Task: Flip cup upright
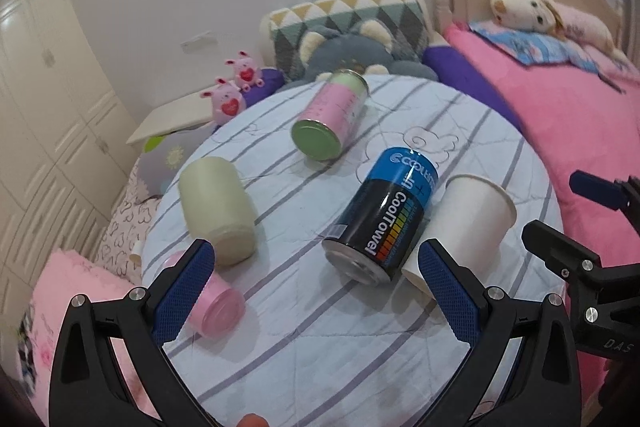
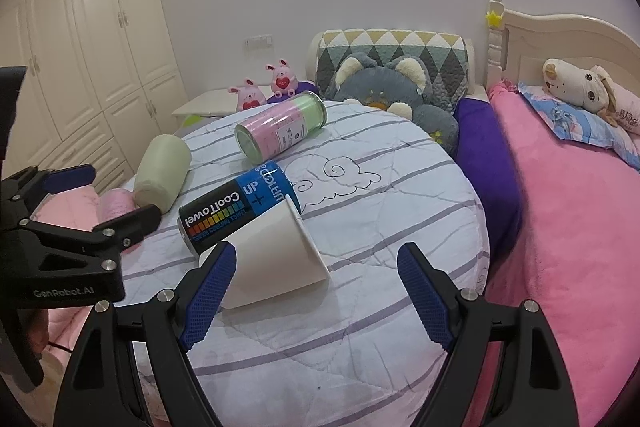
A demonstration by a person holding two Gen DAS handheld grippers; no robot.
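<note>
While both of my grippers hover over a round tabletop [image 1: 360, 347] covered in a pale striped quilt, their blue-padded fingers stand spread wide, pinching nothing. Through the left wrist camera, my left gripper [image 1: 316, 291] frames several cylinders lying on their sides. A white paper cup [image 1: 468, 223] lies tipped over at the right, touching a blue and black CoolTowel can [image 1: 384, 219] beside it. A cream cup [image 1: 218, 209] lies to the left, and a small pink cup [image 1: 218, 303] rests just behind my left finger. Farther back lies a pink and green canister [image 1: 332, 115]. My right gripper [image 1: 580, 219] shows at the right edge, open.

Through the right wrist camera, my right gripper [image 2: 316, 291] hangs just above the paper cup [image 2: 276, 259], whose mouth faces right and whose base sits near my left finger. The CoolTowel can [image 2: 236, 207] touches the cup's far side. My left gripper [image 2: 100, 199] appears at the left, spread. Behind the tabletop sit a grey plush cat [image 2: 384, 87], two pink plush bunnies [image 2: 264, 87] and a pink bed [image 2: 572, 211].
</note>
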